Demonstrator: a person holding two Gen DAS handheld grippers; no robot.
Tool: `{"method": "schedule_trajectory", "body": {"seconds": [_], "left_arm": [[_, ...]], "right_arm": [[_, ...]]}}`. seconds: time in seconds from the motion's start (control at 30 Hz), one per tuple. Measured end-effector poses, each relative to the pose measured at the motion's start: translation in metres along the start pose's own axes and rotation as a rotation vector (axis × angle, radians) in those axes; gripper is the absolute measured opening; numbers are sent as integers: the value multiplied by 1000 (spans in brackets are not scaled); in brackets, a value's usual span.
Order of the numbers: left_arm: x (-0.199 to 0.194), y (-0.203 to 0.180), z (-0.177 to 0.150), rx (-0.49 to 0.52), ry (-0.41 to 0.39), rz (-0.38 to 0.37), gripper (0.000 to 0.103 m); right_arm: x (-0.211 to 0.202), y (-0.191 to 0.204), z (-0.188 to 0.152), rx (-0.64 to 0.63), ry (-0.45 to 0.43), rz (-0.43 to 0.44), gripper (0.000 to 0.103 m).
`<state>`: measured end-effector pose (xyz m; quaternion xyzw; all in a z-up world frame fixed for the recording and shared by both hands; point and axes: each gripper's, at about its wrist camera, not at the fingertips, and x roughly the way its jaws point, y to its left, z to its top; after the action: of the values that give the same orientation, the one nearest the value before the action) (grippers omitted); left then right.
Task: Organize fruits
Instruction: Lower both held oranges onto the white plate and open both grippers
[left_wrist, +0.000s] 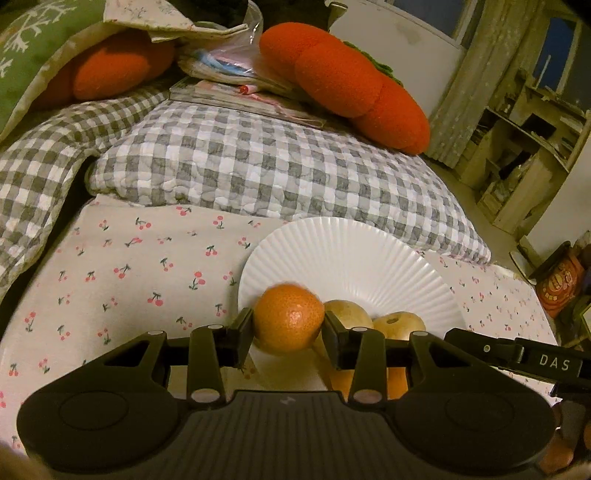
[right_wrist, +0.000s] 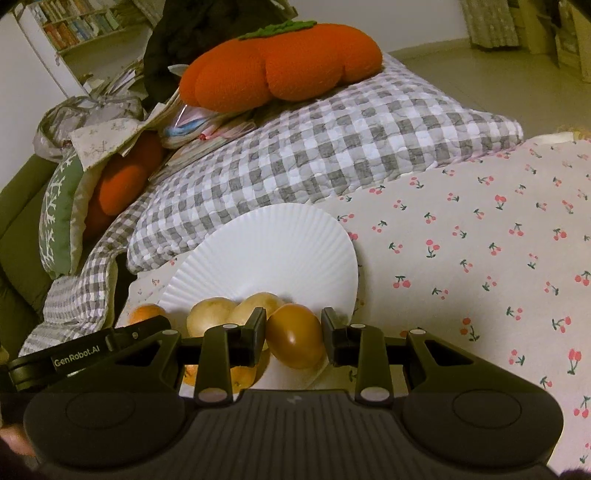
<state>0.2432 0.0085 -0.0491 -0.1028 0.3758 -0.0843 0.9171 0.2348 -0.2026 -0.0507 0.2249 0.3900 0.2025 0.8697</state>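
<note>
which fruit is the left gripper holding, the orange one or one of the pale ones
The orange mandarin, clamped between the left gripper fingers at the near-left rim of the white plate. The two pale yellowish fruits lie untouched on the plate just beyond it.

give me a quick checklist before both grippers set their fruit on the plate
1. Left gripper shut on orange: ok.
2. Right gripper shut on brown fruit: ok.
3. Bare room on plate beyond the two pale fruits: ok.
4. Grippers apart from each other, though close side by side: ok.
5. Plate lying flat on cherry sheet: cannot tell.
6. Held fruits clear of the pale ones: cannot tell.
</note>
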Motion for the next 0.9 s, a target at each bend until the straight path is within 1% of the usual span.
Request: {"method": "schedule_trajectory", "body": {"seconds": [0.1,0.27,0.33,0.37,0.4,0.43,0.47,0.53,0.73,0.8,0.9], "left_arm": [[4,1,1,-6,1,-14,27],[6,0,3,5,-7,-16,27],[5,1,3,-8,-5,-24,29],[5,2,4,-10,-2,-34,35],[3,2,5,-9,-1,-43,40],[2,2,5,-8,-4,-44,41],[-1,3,6,-8,-9,-45,43],[-6,6,8,-18,-16,-50,44],[-17,9,10,-24,-31,-58,47],[-19,9,10,-30,-28,-67,47],[-22,7,9,-28,-21,-74,47]], "right_arm": [[4,4,3,-30,-11,-32,30],[8,1,5,-33,-31,-39,29],[7,2,5,-39,-33,-45,31],[5,3,5,-40,-36,-48,33],[3,4,5,-39,-41,-48,39],[1,4,5,-37,-47,-49,43],[-1,5,6,-36,-55,-54,45],[-5,7,7,-37,-72,-75,53],[-9,4,10,5,-67,-67,54],[-10,7,9,-3,-59,-63,53],[-14,13,9,-19,-51,-80,53]]}}
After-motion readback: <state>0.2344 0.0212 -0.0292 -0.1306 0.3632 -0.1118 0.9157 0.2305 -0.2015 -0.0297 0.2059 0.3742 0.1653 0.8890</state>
